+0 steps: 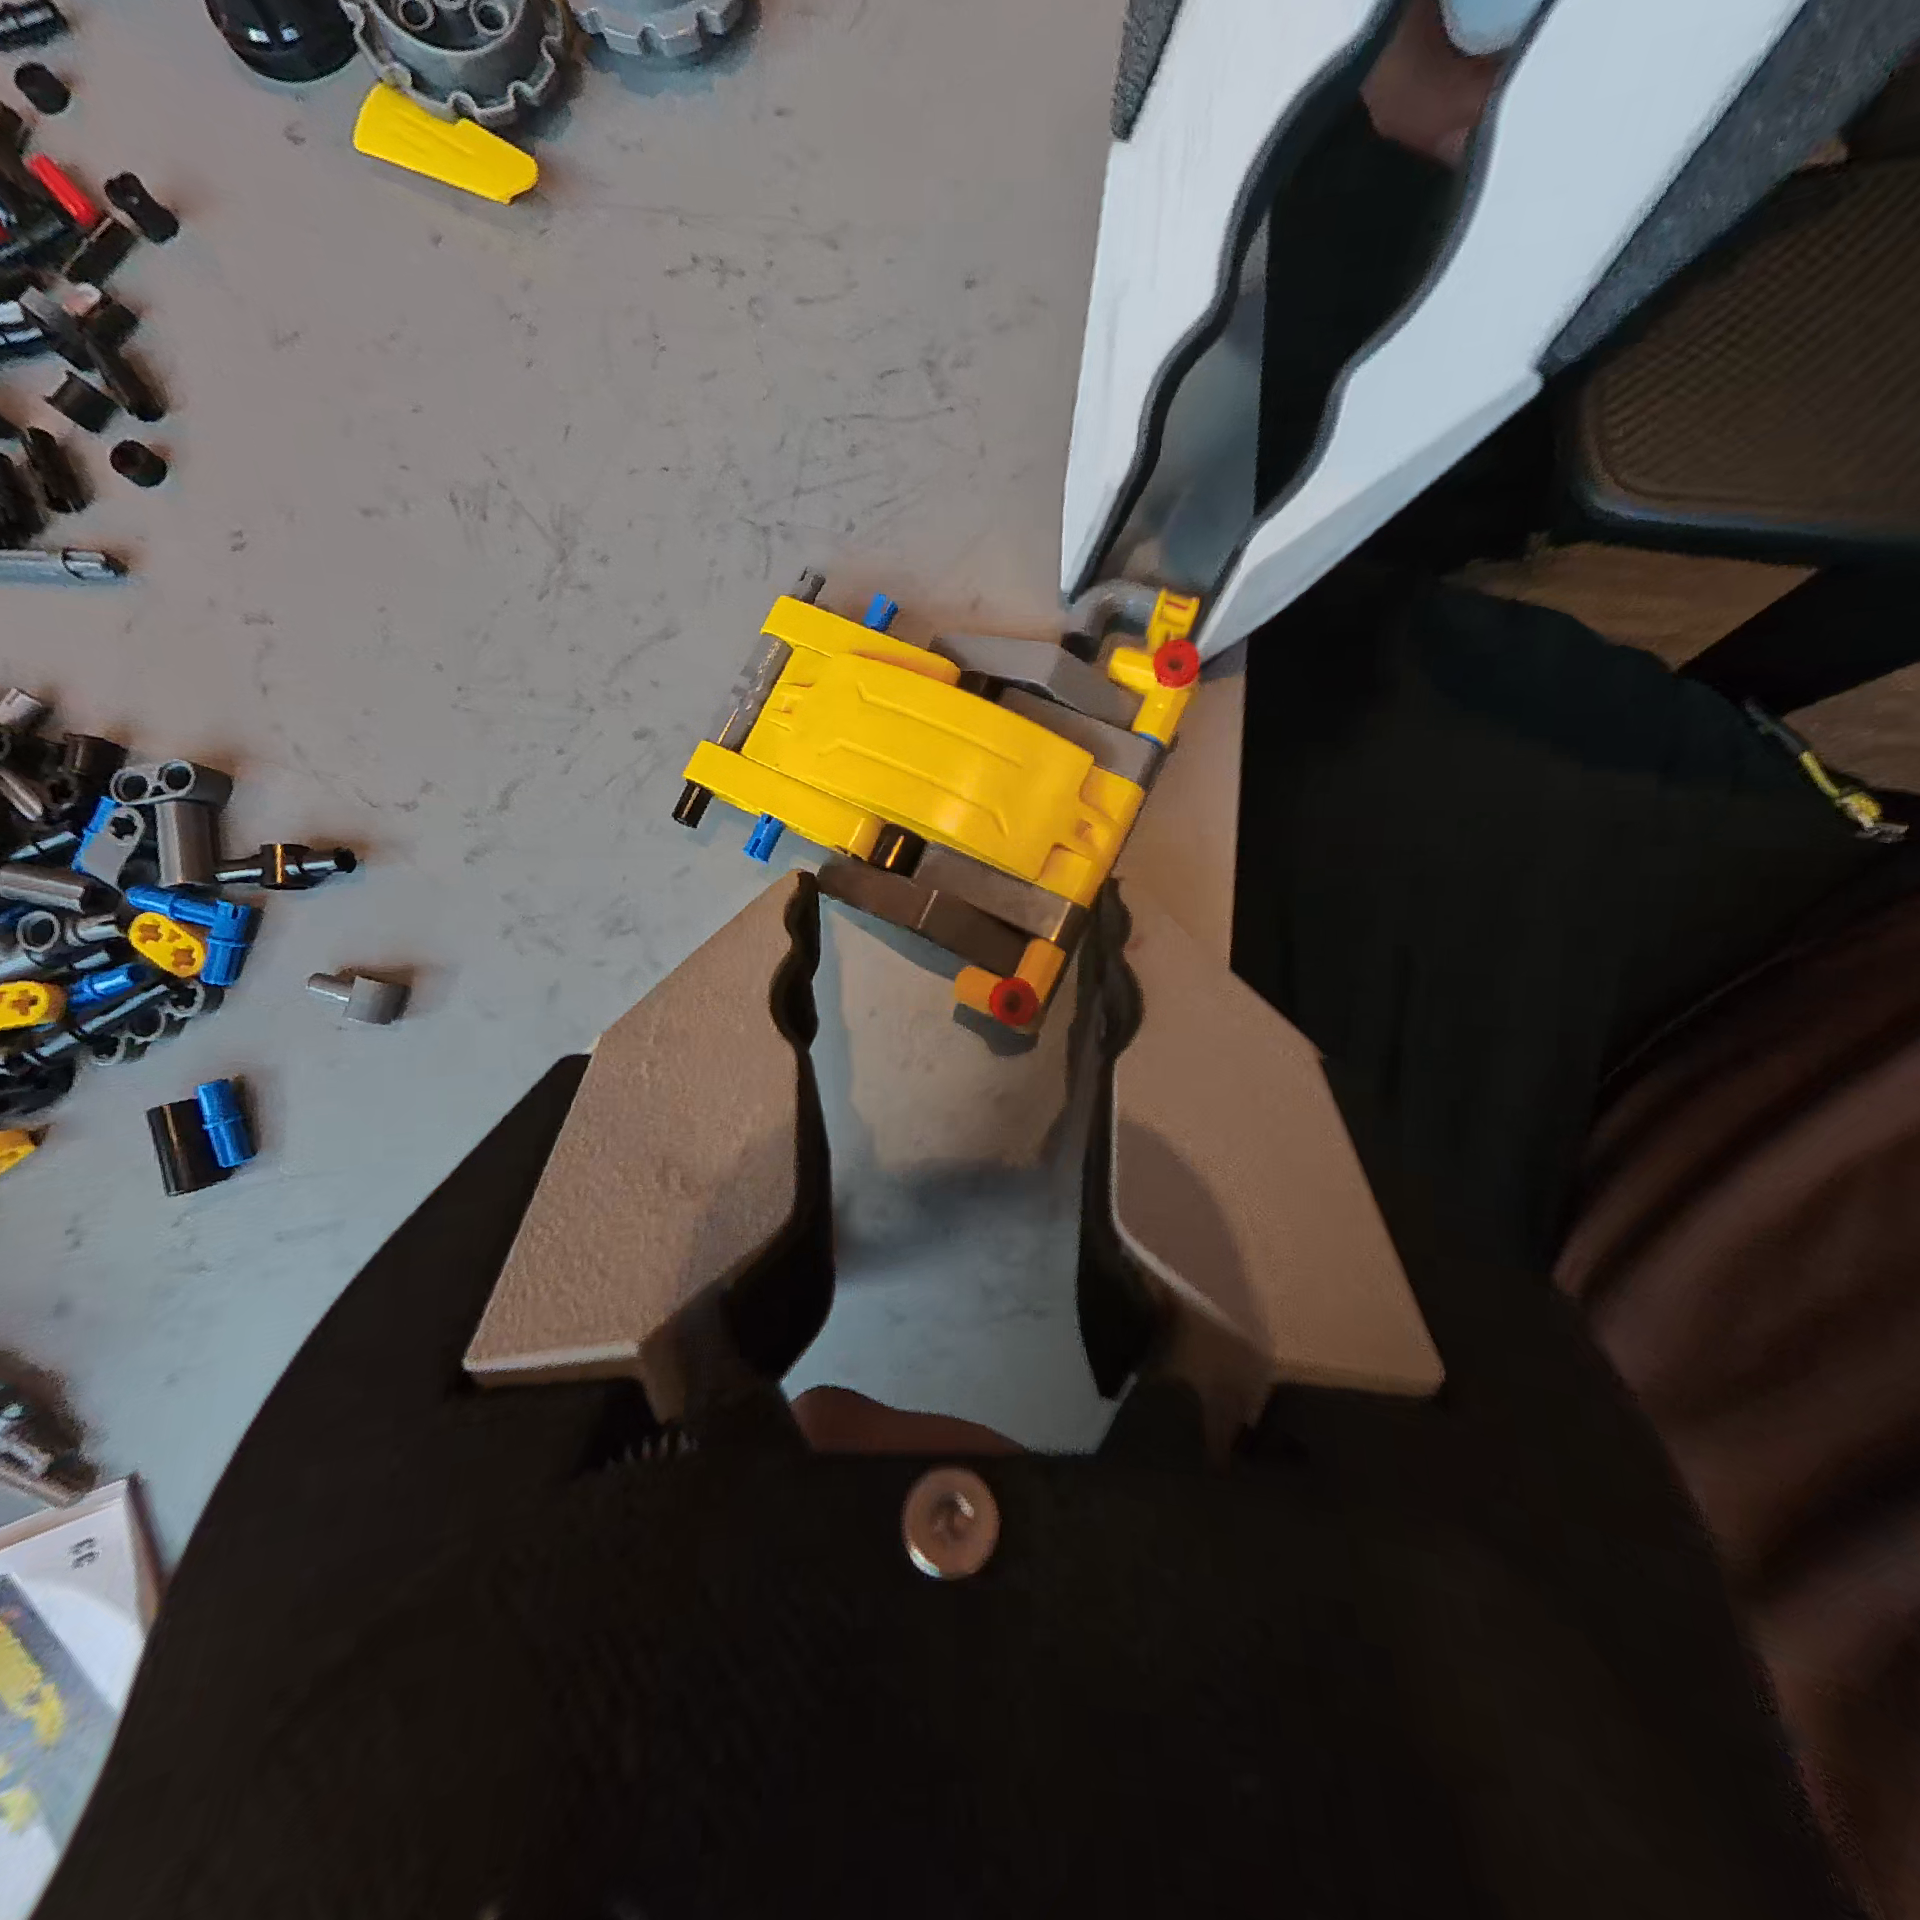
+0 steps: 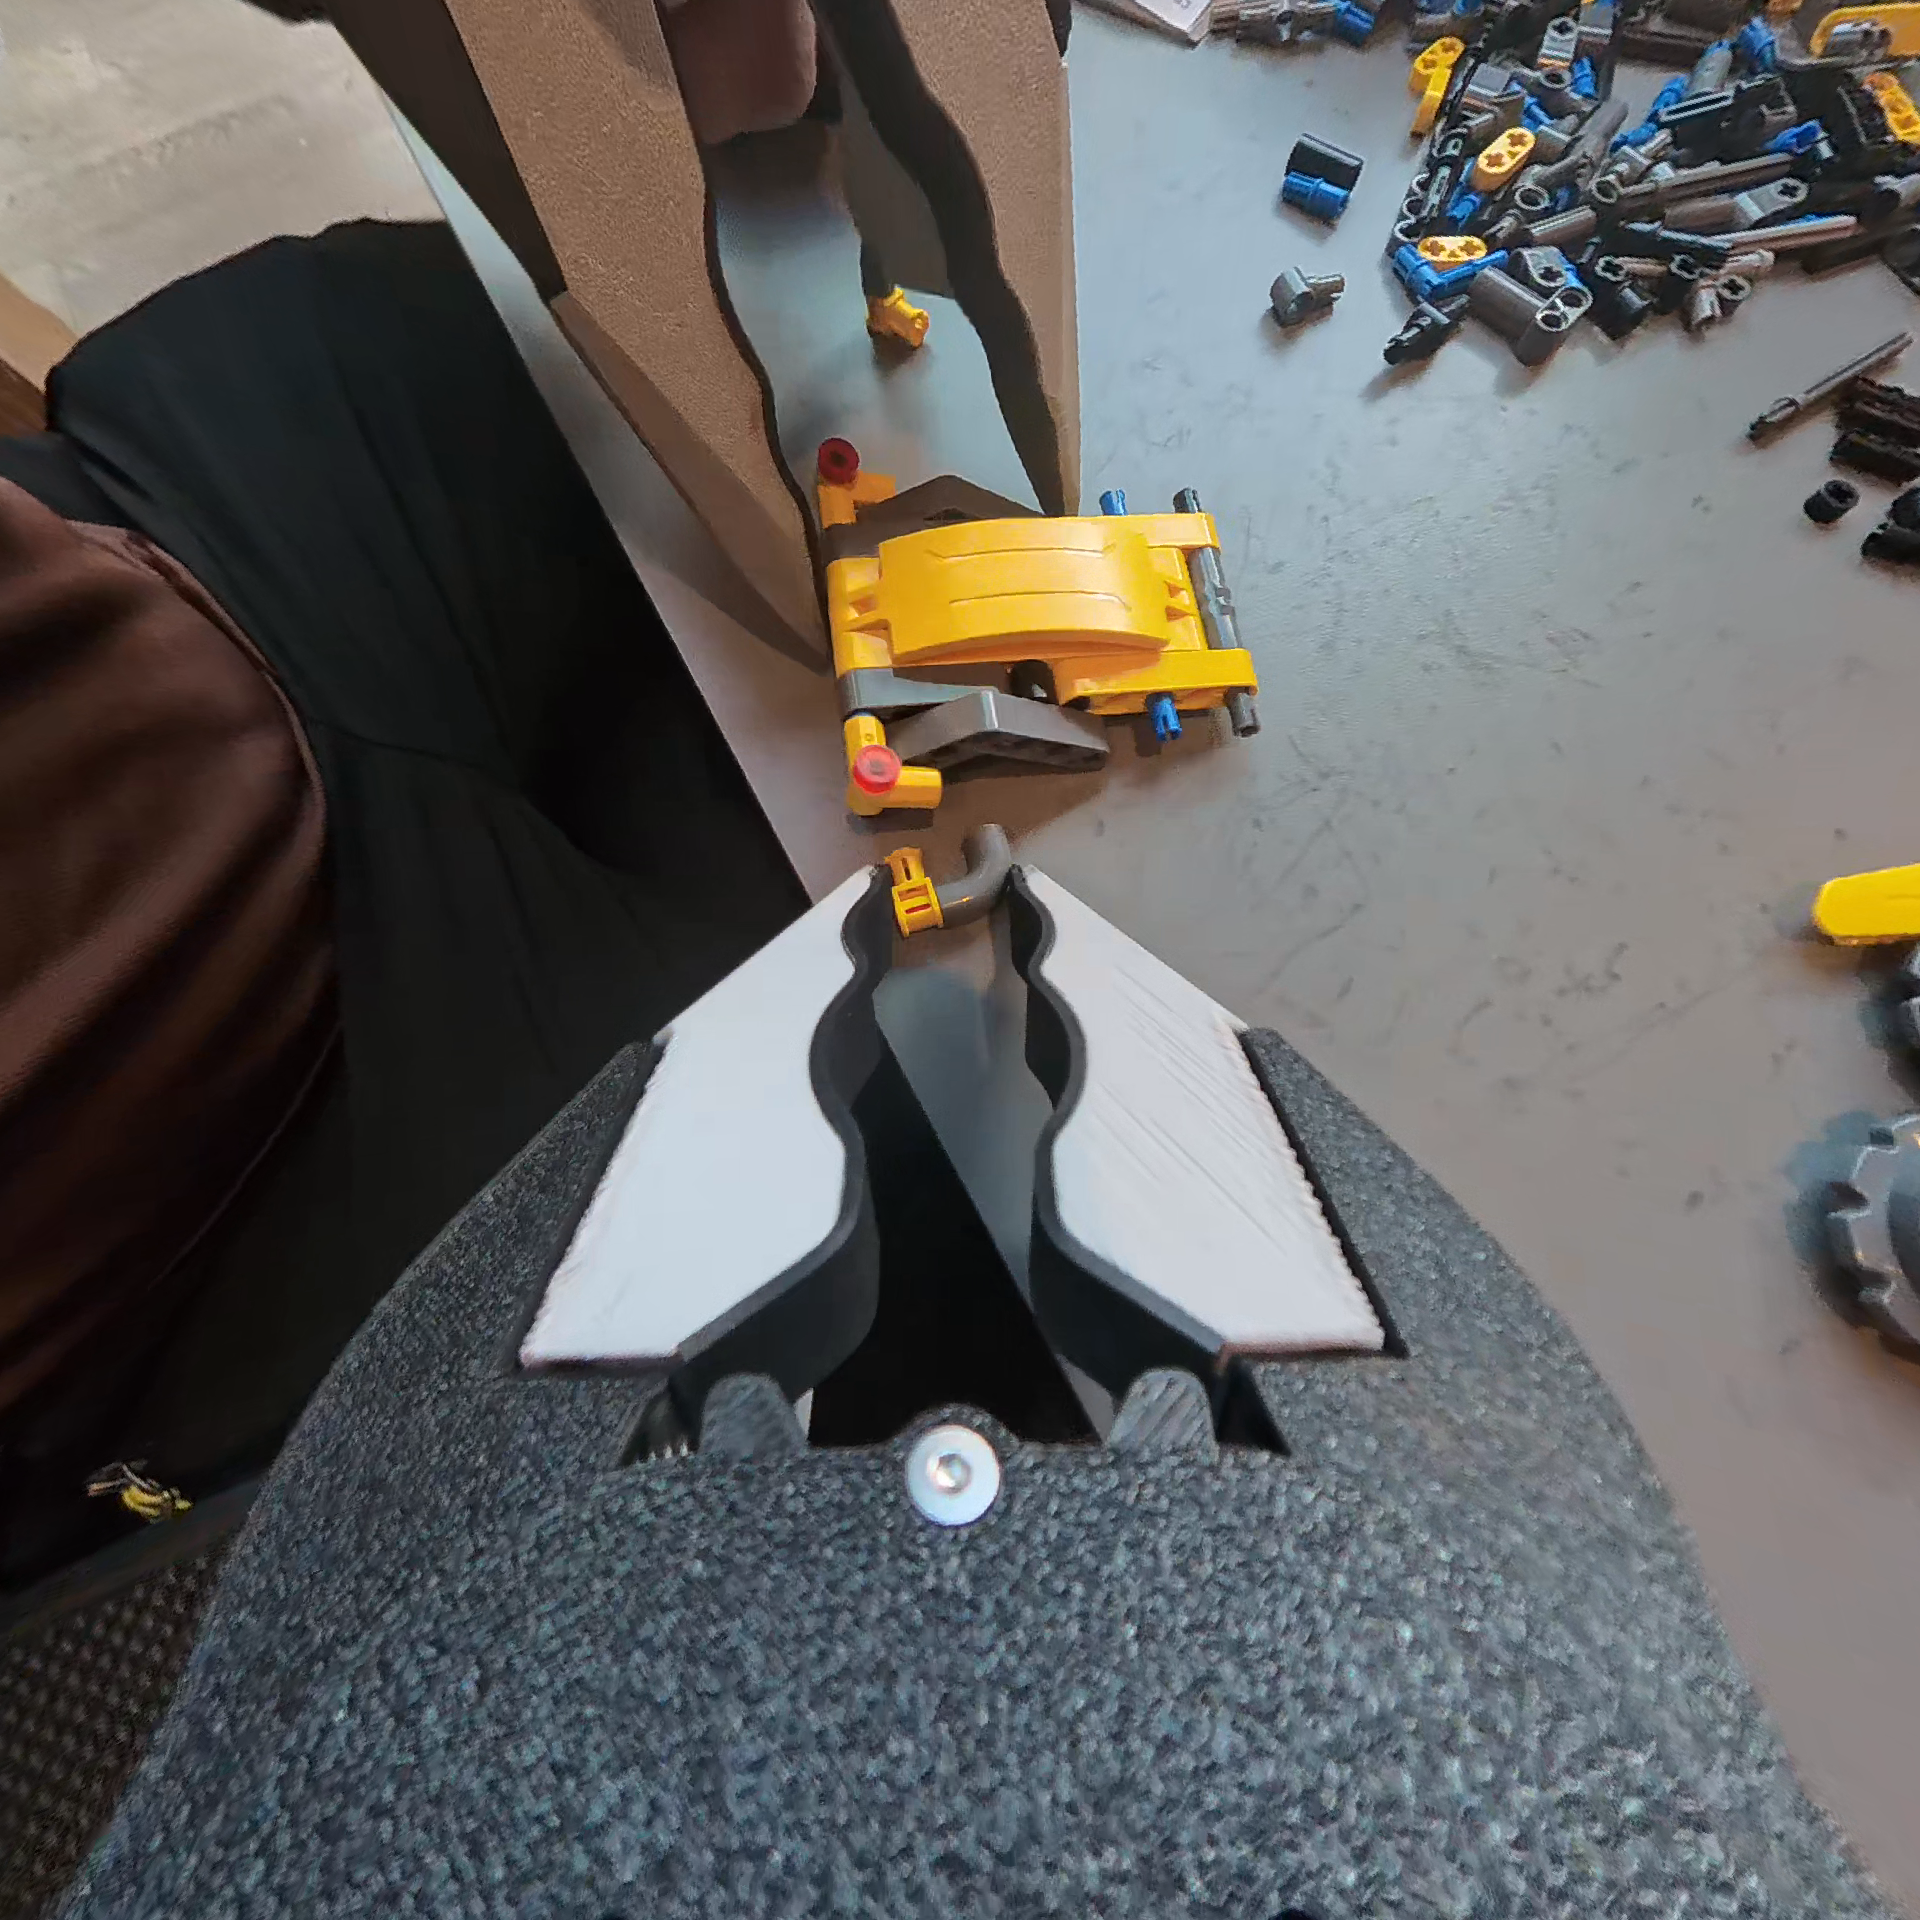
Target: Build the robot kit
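With the left gripper (image 1: pixel 945 935) spread loosely around the rear of the yellow-and-grey brick assembly (image 2: pixel 1029 613) at the table (image 2: pixel 1455 727) edge, and the right gripper (image 2: pixel 951 883) pinching a small grey-and-yellow connector (image 2: pixel 940 888) beside it, a nudge risked tipping the assembly off.

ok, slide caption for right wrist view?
Right gripper pinching small grey-and-yellow connector beside yellow brick assembly on grey table.

Right gripper (image 2: pixel 948 881) around small yellow-and-grey piece (image 2: pixel 940 896)

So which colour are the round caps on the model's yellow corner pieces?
Red round caps; the right wrist view shows them best.
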Action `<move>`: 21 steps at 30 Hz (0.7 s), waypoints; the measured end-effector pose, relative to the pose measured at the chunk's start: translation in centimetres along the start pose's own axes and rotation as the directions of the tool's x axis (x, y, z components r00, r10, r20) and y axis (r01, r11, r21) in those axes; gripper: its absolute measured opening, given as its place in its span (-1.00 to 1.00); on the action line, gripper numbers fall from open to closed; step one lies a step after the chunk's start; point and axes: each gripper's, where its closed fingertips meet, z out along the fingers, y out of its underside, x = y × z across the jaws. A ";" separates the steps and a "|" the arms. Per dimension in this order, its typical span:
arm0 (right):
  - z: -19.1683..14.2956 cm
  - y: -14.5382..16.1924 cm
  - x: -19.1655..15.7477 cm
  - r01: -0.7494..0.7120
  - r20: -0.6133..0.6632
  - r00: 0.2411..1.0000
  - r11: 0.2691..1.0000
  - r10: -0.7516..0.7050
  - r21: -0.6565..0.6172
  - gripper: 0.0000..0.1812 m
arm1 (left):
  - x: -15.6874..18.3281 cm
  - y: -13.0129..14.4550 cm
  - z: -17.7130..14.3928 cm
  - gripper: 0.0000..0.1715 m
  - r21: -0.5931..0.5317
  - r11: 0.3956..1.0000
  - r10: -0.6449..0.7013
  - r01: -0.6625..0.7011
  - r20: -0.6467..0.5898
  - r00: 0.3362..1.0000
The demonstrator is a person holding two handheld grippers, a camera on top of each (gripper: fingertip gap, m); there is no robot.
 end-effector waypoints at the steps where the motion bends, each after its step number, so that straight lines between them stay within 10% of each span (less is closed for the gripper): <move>1: 0.1 -0.1 -0.1 -0.014 -0.002 1.000 1.000 0.014 0.011 -0.75 | 0.0 -0.1 0.0 -0.41 0.007 1.000 -0.019 0.019 -0.005 1.000; 21: 0.1 -0.1 -0.2 -0.077 -0.047 0.996 0.996 0.079 0.037 -0.75 | 0.1 0.0 0.3 -0.41 -0.027 0.999 0.037 -0.035 0.085 0.996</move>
